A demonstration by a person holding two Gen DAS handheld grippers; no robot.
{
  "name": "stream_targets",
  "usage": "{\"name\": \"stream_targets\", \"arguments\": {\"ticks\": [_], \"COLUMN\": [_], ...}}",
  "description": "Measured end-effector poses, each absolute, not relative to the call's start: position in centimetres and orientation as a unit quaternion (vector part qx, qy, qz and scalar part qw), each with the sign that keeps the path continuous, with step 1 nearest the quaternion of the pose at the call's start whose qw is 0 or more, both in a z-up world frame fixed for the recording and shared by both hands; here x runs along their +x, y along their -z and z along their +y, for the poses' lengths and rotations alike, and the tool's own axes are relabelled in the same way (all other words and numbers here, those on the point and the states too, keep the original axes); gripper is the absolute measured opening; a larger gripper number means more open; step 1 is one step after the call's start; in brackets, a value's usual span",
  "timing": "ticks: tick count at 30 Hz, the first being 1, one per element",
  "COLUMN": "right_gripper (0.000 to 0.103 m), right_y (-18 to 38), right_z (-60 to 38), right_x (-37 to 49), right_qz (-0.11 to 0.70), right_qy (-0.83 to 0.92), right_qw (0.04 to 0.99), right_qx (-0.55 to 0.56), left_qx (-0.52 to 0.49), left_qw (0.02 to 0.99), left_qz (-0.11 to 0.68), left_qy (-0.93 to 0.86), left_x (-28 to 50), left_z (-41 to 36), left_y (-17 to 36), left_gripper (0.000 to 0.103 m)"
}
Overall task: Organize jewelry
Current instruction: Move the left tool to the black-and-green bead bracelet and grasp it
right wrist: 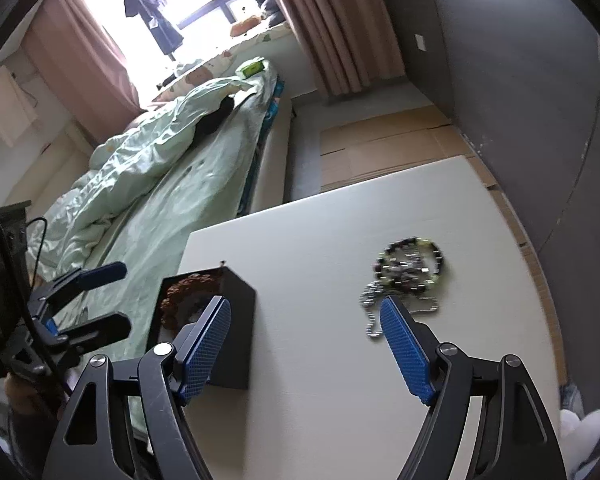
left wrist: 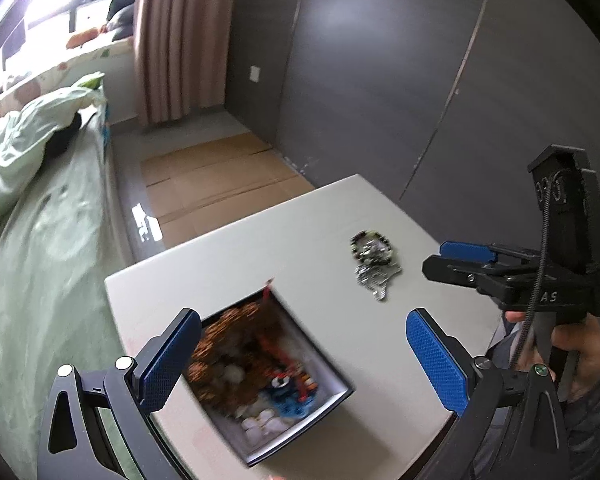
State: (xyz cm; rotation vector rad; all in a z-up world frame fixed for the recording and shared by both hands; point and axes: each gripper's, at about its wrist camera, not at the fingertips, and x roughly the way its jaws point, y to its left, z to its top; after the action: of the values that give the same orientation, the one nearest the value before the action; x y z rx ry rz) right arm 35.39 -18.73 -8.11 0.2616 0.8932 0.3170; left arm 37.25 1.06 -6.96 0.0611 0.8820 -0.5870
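Observation:
A dark open box point(left wrist: 320, 364) full of beaded bracelets and necklaces sits near the white table's point(left wrist: 320, 236) left edge; it also shows in the right wrist view point(right wrist: 236, 320). A loose pile of jewelry point(left wrist: 374, 262), a beaded bracelet and silver chains, lies on the table to the right; it also shows in the right wrist view point(right wrist: 410, 276). My left gripper point(left wrist: 304, 356) is open and empty above the box. My right gripper point(right wrist: 306, 340) is open and empty, just short of the pile; it also shows in the left wrist view point(left wrist: 456, 258).
A bed with green bedding point(right wrist: 140, 184) runs along the table's left side. Flattened cardboard point(left wrist: 212, 184) lies on the floor beyond the table. A grey wardrobe wall point(left wrist: 420, 80) stands on the right, with pink curtains point(left wrist: 176, 40) at the window.

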Motion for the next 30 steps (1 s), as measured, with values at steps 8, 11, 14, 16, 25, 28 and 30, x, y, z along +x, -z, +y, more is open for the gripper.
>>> {"name": "stream_targets", "arguments": {"ticks": [8, 11, 14, 16, 25, 28, 30], "right_gripper": [0.078, 0.078, 0.078, 0.078, 0.078, 0.078, 0.078], "right_y": [8.4, 8.7, 9.1, 9.4, 10.5, 10.7, 10.9], "right_z": [-24.6, -27.1, -29.4, -30.5, -33.0, -33.5, -33.7], "right_x": [34.5, 34.3, 34.2, 34.0, 33.8, 33.9, 34.0], "right_qz": [0.417, 0.416, 0.417, 0.417, 0.422, 0.423, 0.424], "right_qy": [-0.121, -0.104, -0.088, -0.079, -0.06, -0.059, -0.058], "right_qw": [0.885, 0.884, 0.88, 0.877, 0.866, 0.861, 0.859], "right_qx": [0.169, 0.189, 0.212, 0.225, 0.262, 0.274, 0.28], "left_qx": [0.061, 0.075, 0.084, 0.085, 0.073, 0.061, 0.055], "left_qw": [0.854, 0.846, 0.841, 0.837, 0.809, 0.8, 0.794], "left_qz": [0.417, 0.42, 0.422, 0.428, 0.478, 0.499, 0.514], "left_qy": [0.305, 0.321, 0.328, 0.331, 0.334, 0.327, 0.32], "left_x": [37.9, 38.0, 38.7, 39.3, 42.9, 44.5, 45.5], "left_z": [-3.8, -5.7, -7.3, -8.2, -11.8, -12.7, -13.3], "left_y": [6.6, 6.8, 7.0, 7.4, 10.6, 11.9, 12.9], "left_gripper": [0.102, 0.102, 0.102, 0.1, 0.069, 0.056, 0.048]}}
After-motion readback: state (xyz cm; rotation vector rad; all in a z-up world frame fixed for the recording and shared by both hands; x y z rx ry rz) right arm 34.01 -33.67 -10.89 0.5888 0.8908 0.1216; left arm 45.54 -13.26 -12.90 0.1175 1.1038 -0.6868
